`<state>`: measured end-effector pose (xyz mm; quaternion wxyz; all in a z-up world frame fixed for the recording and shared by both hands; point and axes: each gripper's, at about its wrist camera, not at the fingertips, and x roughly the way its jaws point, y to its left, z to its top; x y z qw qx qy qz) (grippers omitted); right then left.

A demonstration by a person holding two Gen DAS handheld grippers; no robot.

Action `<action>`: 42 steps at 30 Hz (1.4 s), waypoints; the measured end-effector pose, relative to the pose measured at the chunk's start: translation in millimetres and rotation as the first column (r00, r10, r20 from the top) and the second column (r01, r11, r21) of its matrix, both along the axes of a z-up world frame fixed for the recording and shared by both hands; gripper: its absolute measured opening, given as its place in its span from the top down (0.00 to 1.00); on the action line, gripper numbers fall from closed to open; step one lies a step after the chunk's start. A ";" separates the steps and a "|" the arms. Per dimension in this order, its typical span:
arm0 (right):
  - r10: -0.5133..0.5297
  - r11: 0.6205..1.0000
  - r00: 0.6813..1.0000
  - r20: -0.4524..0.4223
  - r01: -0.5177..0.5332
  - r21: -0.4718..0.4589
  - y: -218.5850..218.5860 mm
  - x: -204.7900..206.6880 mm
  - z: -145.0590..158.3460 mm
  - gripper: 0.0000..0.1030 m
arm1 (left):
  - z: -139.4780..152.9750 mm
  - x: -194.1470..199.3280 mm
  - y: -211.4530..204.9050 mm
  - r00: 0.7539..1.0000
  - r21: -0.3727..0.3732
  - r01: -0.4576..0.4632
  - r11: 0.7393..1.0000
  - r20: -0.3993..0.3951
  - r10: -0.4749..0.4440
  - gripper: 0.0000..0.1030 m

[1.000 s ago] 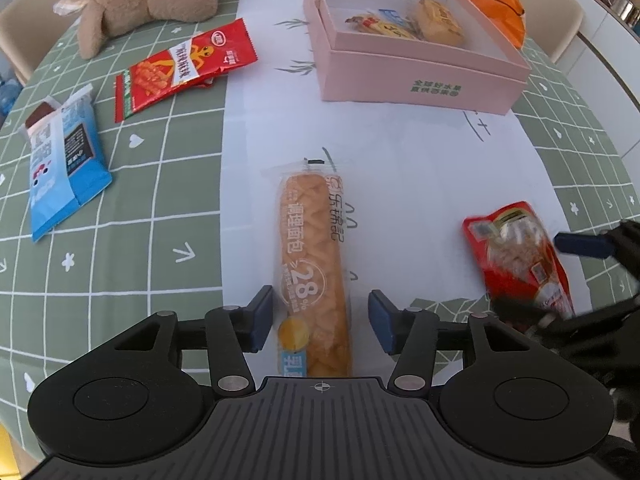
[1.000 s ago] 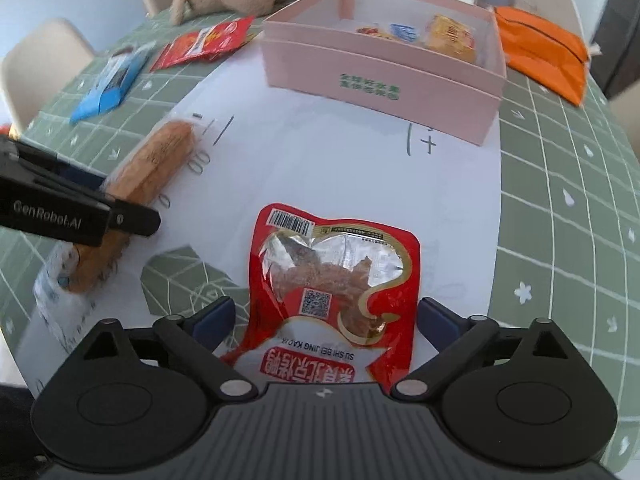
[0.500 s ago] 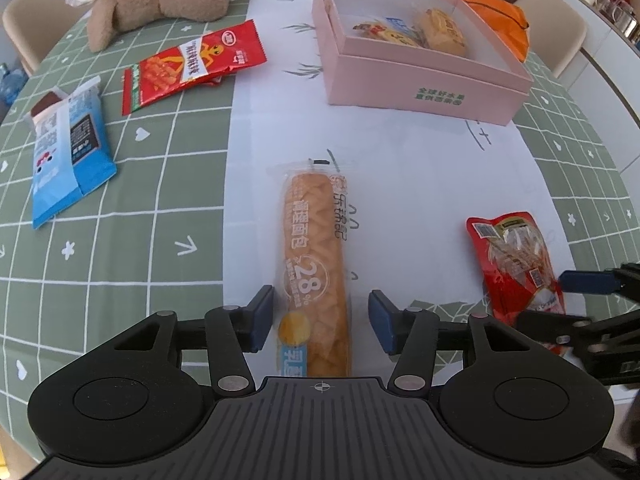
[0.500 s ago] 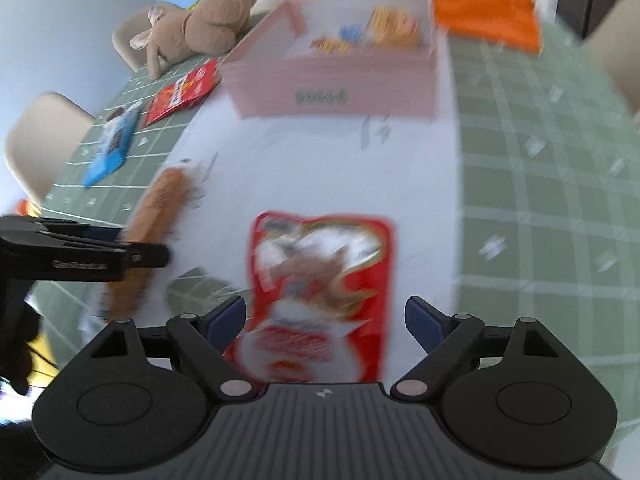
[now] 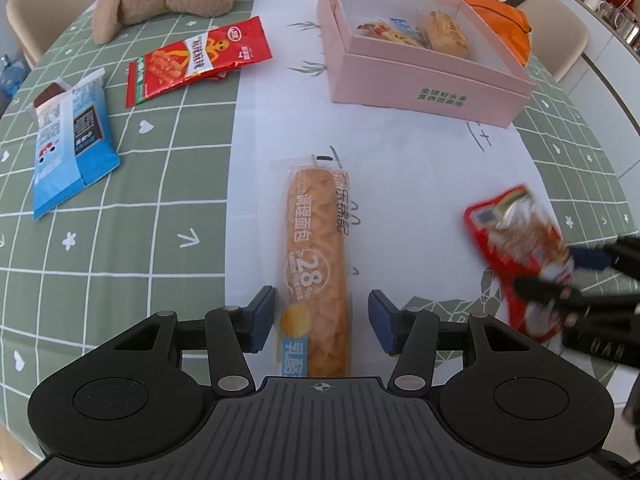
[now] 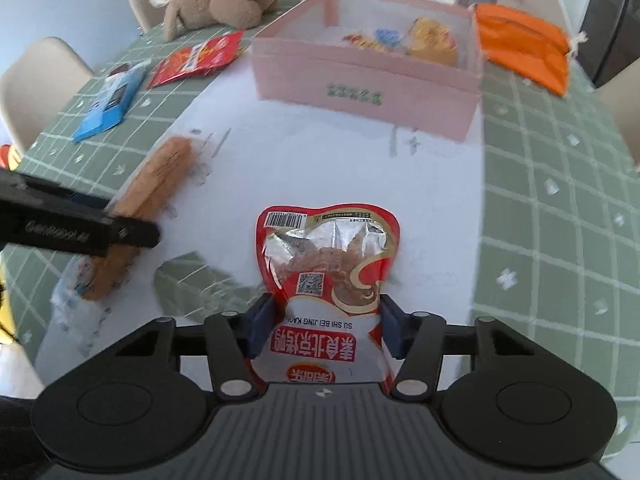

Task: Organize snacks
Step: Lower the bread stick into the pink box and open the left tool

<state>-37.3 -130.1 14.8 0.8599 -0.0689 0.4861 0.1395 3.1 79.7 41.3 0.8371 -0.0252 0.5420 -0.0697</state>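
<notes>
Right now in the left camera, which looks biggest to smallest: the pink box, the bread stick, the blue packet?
1. pink box
2. and 3. bread stick and blue packet: they look about alike, and the bread lies nearer the camera, so unsure.

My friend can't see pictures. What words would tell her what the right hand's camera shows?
The right tongs pinch a red snack pouch above a white and green table. Behind it sits an open pink box with a few snacks inside. To the left lies a long bread packet, with the left tongs over it.
</notes>
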 end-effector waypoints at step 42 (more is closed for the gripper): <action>-0.042 0.993 0.999 0.018 0.040 0.112 -32.2 49.4 -13.9 0.22 | 68.1 170.2 -25.9 0.976 -0.182 -0.100 0.978 0.173 0.132 0.65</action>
